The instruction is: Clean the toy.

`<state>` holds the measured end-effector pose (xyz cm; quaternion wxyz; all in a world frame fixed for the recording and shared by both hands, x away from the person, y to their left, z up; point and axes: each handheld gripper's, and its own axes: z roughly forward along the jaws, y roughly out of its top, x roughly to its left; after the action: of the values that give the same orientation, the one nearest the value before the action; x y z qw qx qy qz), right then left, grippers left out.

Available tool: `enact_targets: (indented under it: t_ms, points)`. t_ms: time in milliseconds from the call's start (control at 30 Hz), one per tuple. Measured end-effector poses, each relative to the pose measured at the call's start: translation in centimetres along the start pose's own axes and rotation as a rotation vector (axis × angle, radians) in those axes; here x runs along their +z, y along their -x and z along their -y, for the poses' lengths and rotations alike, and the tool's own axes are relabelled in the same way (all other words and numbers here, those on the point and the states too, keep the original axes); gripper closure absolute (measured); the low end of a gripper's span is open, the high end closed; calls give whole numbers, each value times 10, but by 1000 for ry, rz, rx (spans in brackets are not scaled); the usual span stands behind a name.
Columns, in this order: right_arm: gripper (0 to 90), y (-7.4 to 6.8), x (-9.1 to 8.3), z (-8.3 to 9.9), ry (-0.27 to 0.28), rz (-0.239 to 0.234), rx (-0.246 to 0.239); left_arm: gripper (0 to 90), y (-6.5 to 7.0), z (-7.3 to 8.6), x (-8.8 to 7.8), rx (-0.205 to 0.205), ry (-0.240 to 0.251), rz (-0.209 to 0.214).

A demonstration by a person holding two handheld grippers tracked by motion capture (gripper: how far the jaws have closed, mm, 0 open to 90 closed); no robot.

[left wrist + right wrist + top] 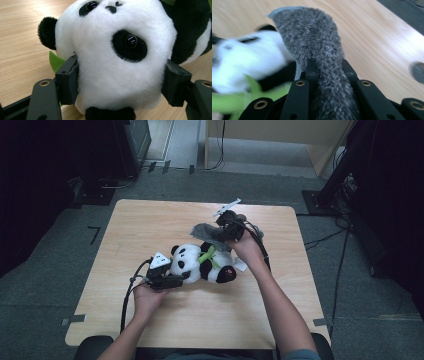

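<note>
My left gripper [176,279] lies low, clamping the black-and-white plush panda's [202,264] head; my right gripper [227,232], raised behind it, pinches a fuzzy grey cloth [317,45].

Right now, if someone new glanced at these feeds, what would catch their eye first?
The toy panda lying on its side in the middle of the wooden table stands out first, its white head wedged between the jaws of the left gripper. Next comes the fuzzy grey cloth pinched in the right gripper, just behind the panda.
</note>
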<state>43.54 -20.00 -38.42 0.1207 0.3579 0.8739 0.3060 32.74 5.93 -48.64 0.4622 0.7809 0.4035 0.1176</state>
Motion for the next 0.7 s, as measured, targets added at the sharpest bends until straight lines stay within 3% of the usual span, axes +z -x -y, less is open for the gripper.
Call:
enact_targets:
  t_ms: [33,100,200,433,600,700]
  points:
    - [747,4,-1,2,-9,10,9,284,0,0,0,1,1,0]
    - [747,12,-4,8,-2,-18,45,284,1,0,0,4,0,0]
    - [745,17,-7,14,5,-16,54,285,1,0,0,2,3,0]
    - [755,28,-20,20,22,22,83,283,0,0,0,5,2,2]
    - [756,28,-28,21,46,-1,115,276,0,0,0,10,4,5]
    - [757,21,-32,16,84,-22,106,269,1,-1,0,11,-6,5]
